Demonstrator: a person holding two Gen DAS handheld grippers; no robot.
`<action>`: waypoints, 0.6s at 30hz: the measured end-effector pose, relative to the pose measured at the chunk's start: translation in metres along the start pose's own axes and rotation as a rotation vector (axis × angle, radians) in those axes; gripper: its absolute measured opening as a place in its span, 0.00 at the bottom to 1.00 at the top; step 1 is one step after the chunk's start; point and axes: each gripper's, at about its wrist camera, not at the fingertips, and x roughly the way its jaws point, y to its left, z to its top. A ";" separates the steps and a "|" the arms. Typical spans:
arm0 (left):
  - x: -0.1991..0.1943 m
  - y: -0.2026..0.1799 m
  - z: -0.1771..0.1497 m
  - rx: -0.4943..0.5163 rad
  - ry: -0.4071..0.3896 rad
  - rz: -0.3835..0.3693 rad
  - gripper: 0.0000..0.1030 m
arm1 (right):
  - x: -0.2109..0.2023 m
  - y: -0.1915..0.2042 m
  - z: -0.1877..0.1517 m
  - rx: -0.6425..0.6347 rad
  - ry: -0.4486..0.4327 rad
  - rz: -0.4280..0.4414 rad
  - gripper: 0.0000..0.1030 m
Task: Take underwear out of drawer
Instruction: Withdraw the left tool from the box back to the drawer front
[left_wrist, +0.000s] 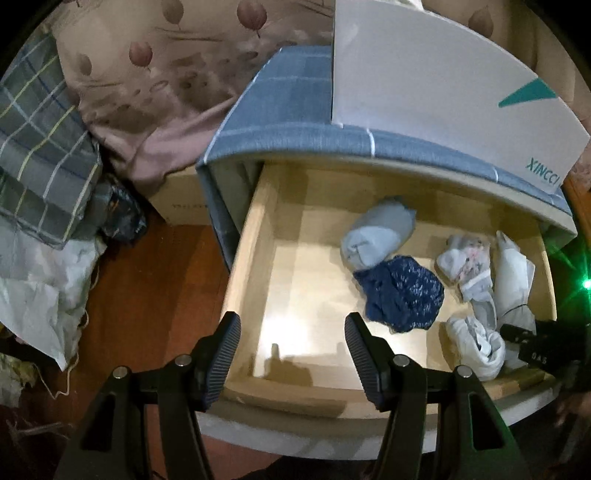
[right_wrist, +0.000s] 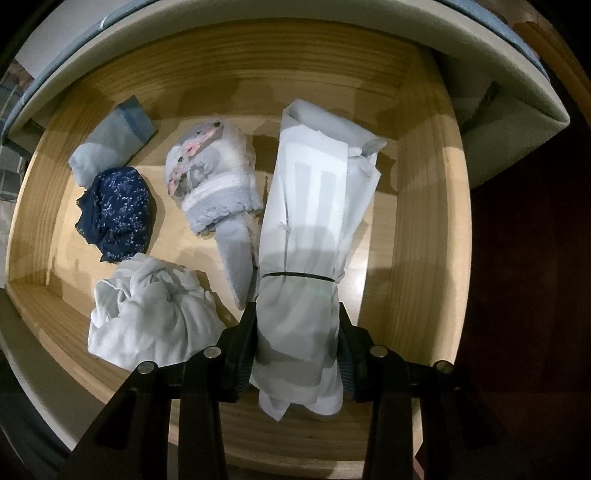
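Right gripper (right_wrist: 297, 343) is clamped on the lower end of a white rolled bundle (right_wrist: 314, 206) tied with a thin black band, pointed straight down into the open drawer (right_wrist: 421, 206). Grasp step judged done; a straight lift clear of the drawer front is called for next. The bundle lies along the drawer's right wall, so little side room is left there; overhead is open. Just beside it lie a grey floral piece (right_wrist: 210, 177), a crumpled white piece (right_wrist: 147, 314), a navy lace piece (right_wrist: 116, 212) and a pale blue folded piece (right_wrist: 110, 144), apart from the pinched roll.

Left gripper (left_wrist: 291, 354) is spread wide, nothing between its fingers, held over the drawer's bare left half. Above the drawer's back a fabric-covered cabinet top (left_wrist: 295, 110) overhangs, carrying a white box (left_wrist: 424, 81).
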 end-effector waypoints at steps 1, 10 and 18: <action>0.003 0.000 -0.003 -0.006 0.002 0.000 0.58 | 0.000 0.000 0.000 0.002 -0.002 0.003 0.34; 0.009 0.007 -0.013 -0.072 -0.042 -0.012 0.58 | -0.007 0.001 -0.004 0.005 -0.029 0.020 0.31; 0.009 0.014 -0.014 -0.104 -0.063 -0.001 0.58 | -0.032 0.011 -0.008 -0.024 -0.121 0.032 0.27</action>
